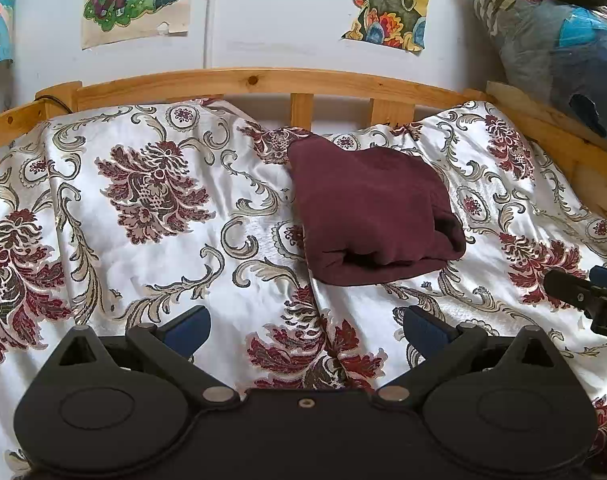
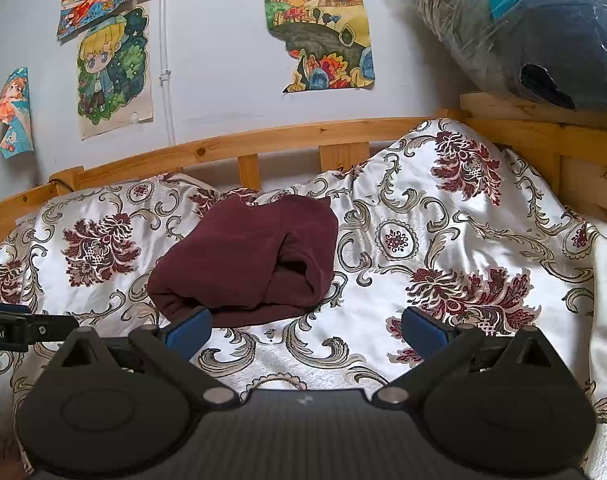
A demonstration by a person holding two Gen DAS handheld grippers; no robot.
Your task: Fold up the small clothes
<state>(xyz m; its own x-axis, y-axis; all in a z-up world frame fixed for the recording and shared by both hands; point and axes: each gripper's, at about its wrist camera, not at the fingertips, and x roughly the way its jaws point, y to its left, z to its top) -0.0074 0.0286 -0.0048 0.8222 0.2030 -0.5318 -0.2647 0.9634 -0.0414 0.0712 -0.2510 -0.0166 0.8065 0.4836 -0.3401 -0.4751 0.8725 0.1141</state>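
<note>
Left wrist view: my left gripper point(image 1: 306, 326) and right gripper point(image 2: 306, 330) gape empty near the folded maroon garment point(image 1: 373, 208); nudging it could undo the loose fold.

We see maroon garment point(image 1: 367, 208) folded into thick bundle, centre-right of left wrist view, centre-left in right wrist view point(image 2: 243, 256). Rolled fold edge faces us, open pocket between layers. Lies flat, slightly skewed.

Floral bedspread point(image 1: 151, 264) (wrinkled) carries folded maroon garment point(image 1: 367, 208)
</note>
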